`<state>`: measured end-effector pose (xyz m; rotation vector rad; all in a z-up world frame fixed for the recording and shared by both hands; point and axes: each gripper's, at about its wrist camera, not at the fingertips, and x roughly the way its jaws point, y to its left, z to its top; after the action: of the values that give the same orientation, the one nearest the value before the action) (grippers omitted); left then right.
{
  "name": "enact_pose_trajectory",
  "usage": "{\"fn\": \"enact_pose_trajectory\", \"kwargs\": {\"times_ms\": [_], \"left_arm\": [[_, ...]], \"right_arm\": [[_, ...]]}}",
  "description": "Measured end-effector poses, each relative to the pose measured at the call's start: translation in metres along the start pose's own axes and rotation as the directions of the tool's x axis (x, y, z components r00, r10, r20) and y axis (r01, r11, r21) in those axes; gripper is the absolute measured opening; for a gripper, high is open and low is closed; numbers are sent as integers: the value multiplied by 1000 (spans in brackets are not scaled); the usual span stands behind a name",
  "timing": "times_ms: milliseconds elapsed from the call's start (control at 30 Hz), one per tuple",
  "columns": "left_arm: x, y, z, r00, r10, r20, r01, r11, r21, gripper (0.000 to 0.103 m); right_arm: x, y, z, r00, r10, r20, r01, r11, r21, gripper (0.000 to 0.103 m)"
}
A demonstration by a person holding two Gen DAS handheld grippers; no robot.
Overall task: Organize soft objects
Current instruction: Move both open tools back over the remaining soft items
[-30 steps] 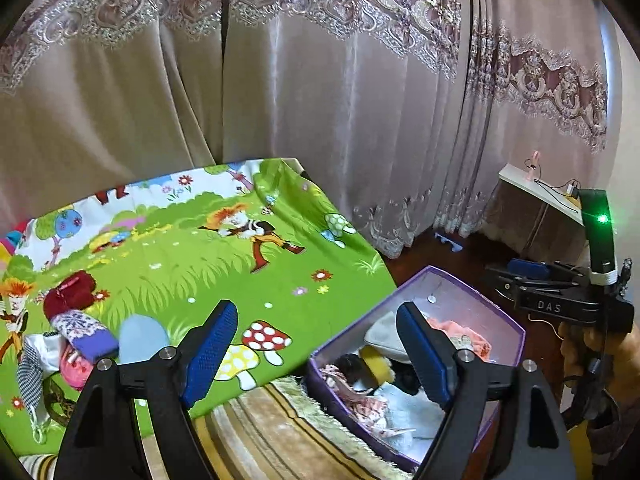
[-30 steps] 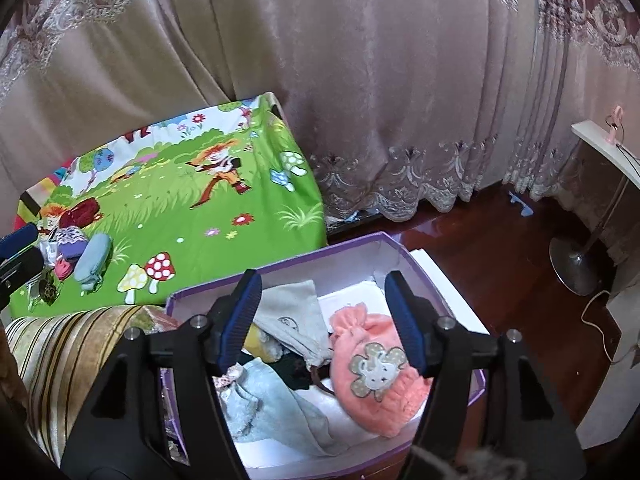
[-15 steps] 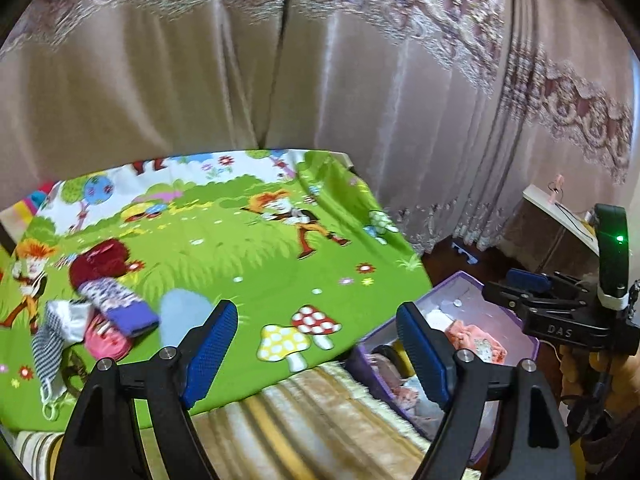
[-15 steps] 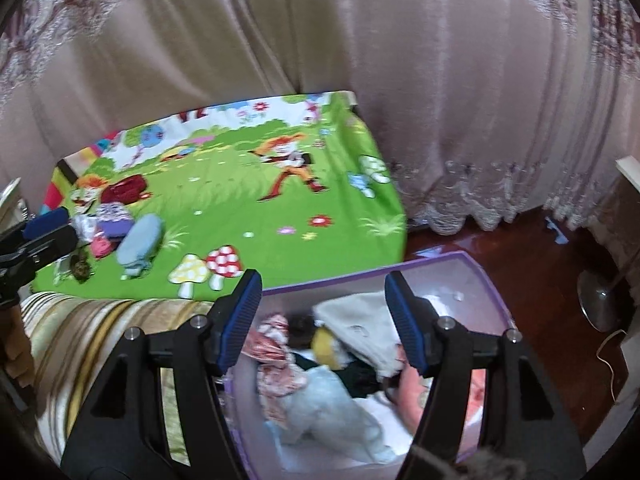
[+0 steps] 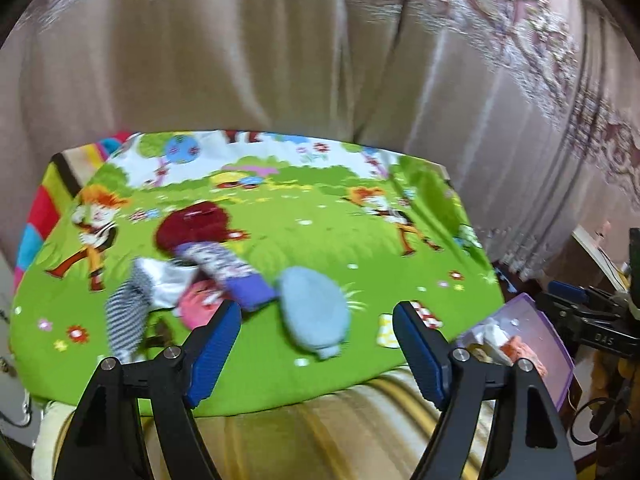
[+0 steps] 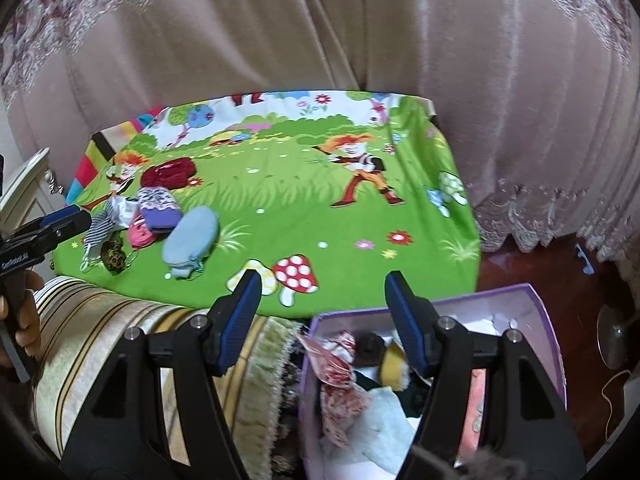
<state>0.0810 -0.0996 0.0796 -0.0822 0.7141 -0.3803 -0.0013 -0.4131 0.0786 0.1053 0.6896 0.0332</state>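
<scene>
Soft objects [image 5: 224,276] lie heaped on the green cartoon mat [image 5: 320,216], with a pale blue pouch [image 5: 316,312] at the heap's box-side edge; more fill the purple box [image 6: 536,312] just off the mat's corner. Both grippers tilt downward. The left gripper [image 5: 316,344] holds nothing, its jaws closing slightly, the pouch lying beyond and between its fingers, untouched. The right gripper [image 6: 322,320] is spread and empty above the box's mat-side rim. A second ago the left camera faced the box; it has since swung onto the heap, and the right has slid from over the box toward the mat.
</scene>
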Motion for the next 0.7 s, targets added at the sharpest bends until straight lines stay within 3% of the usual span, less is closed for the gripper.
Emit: {"fn": "enact_pose_trajectory", "kwargs": {"times_ms": [333, 700], "left_arm": [[-2, 67, 5, 995, 102, -17, -103, 990, -94, 76], [8, 126, 11, 983, 164, -82, -178, 964, -199, 76]], "right_arm": [[21, 41, 20, 997, 71, -18, -72, 996, -59, 68], [47, 83, 38, 988, 147, -47, -152, 982, -109, 70]]}}
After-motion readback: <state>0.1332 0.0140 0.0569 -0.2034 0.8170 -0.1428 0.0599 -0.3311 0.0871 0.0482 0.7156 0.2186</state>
